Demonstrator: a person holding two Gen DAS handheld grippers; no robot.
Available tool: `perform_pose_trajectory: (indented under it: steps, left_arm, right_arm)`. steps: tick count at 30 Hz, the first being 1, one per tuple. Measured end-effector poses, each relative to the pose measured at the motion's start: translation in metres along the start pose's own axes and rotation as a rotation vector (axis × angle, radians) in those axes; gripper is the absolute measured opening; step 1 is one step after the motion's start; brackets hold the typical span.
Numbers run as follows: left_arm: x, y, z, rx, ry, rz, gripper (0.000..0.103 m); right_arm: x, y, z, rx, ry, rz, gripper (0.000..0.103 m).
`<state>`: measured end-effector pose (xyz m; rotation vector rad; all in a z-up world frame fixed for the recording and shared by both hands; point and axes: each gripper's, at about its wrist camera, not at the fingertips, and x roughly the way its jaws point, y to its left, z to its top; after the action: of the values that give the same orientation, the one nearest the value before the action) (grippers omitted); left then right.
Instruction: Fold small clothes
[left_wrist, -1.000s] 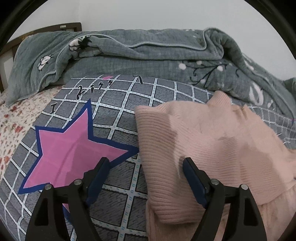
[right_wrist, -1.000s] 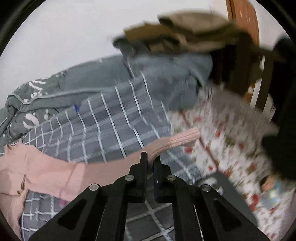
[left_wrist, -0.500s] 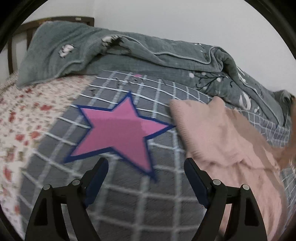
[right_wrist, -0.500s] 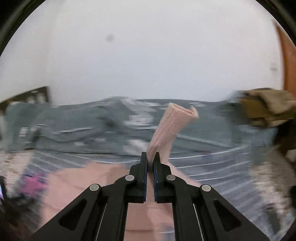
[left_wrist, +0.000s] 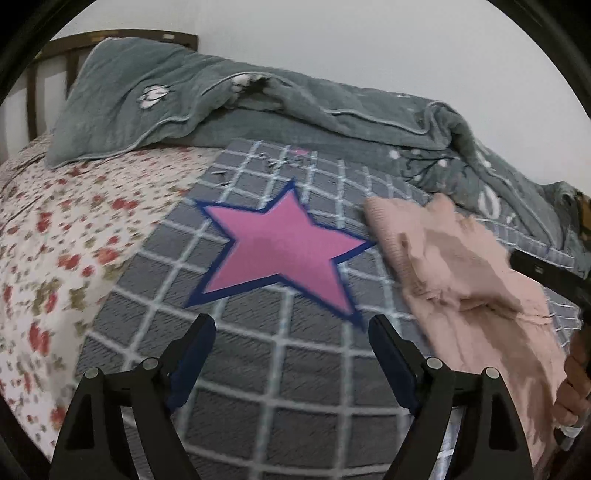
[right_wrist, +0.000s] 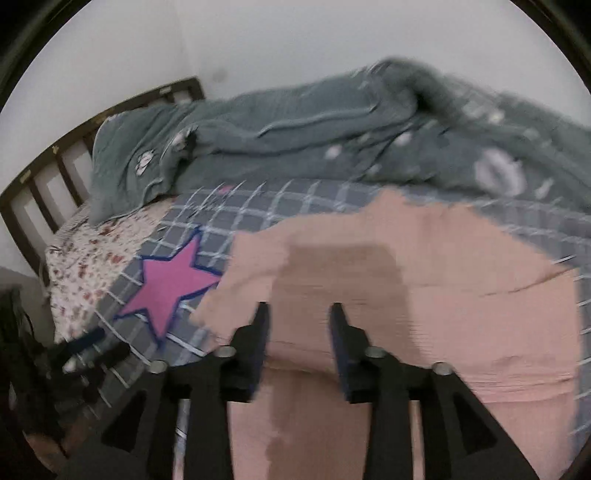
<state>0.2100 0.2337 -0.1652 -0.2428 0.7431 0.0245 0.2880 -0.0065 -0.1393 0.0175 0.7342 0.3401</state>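
Note:
A pink ribbed knit garment (left_wrist: 458, 280) lies on the grey checked blanket, right of the pink star (left_wrist: 280, 254). My left gripper (left_wrist: 291, 343) is open and empty, low over the blanket just below the star, left of the garment. In the right wrist view the garment (right_wrist: 424, 280) fills the middle, with a sleeve folded over its body. My right gripper (right_wrist: 299, 314) is open and empty just above the garment's near part. The view is blurred.
A crumpled grey-green quilt (left_wrist: 258, 110) lies along the back of the bed. A floral sheet (left_wrist: 62, 236) covers the left side. A dark wooden headboard (right_wrist: 48, 177) stands at the left. The left gripper shows in the right wrist view (right_wrist: 85, 350) at lower left.
My right gripper has swung left across the garment with the sleeve cuff, opened and let it go. My left gripper has moved left, off the garment, staying open.

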Motion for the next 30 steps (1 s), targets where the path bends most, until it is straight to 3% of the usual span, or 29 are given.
perform_pose_trajectory:
  steps: [3, 6, 11, 12, 13, 15, 16, 18, 20, 23, 24, 26, 30]
  left_arm:
    - [0.006, -0.018, 0.008, 0.001, 0.007, -0.07, 0.084]
    - [0.018, -0.047, 0.018, 0.034, 0.015, -0.106, 0.084]
    - [0.05, -0.086, 0.034, 0.038, 0.042, -0.094, 0.084]
    - [0.059, -0.089, 0.037, 0.021, 0.06, -0.086, 0.078]
    - [0.066, -0.09, 0.038, 0.004, 0.073, -0.084, 0.063]
    - [0.082, -0.09, 0.038, -0.011, 0.1, -0.08, 0.043]
    - [0.087, -0.091, 0.037, -0.005, 0.097, -0.098, 0.036]
    - [0.088, -0.092, 0.033, 0.01, 0.073, -0.113, 0.032]
    - [0.086, -0.095, 0.029, 0.034, 0.051, -0.099, 0.032]
    - [0.087, -0.094, 0.03, 0.037, 0.052, -0.097, 0.035]
    - [0.087, -0.093, 0.029, 0.032, 0.051, -0.102, 0.037]
    - [0.086, -0.092, 0.028, 0.025, 0.052, -0.115, 0.044]
    - [0.076, -0.097, 0.02, 0.064, 0.042, -0.101, 0.069]
  right_arm:
    - [-0.045, -0.044, -0.009, -0.011, -0.078, -0.084, 0.054]
    - [-0.068, -0.093, -0.017, -0.003, -0.094, -0.204, 0.054]
    - [-0.067, -0.175, -0.038, 0.123, -0.004, -0.283, 0.054]
    - [-0.063, -0.193, -0.043, 0.16, 0.024, -0.284, 0.054]
    - [-0.06, -0.204, -0.045, 0.185, 0.04, -0.278, 0.054]
    - [-0.05, -0.222, -0.051, 0.243, 0.07, -0.255, 0.054]
    - [-0.045, -0.226, -0.053, 0.257, 0.083, -0.247, 0.054]
    - [-0.036, -0.233, -0.057, 0.274, 0.11, -0.226, 0.053]
    - [-0.033, -0.233, -0.059, 0.279, 0.104, -0.222, 0.051]
    - [-0.033, -0.232, -0.063, 0.272, 0.087, -0.209, 0.033]
    - [-0.033, -0.231, -0.063, 0.264, 0.085, -0.203, 0.031]
    - [-0.033, -0.23, -0.062, 0.255, 0.084, -0.211, 0.031]
    - [-0.043, -0.226, -0.064, 0.249, 0.062, -0.201, 0.033]
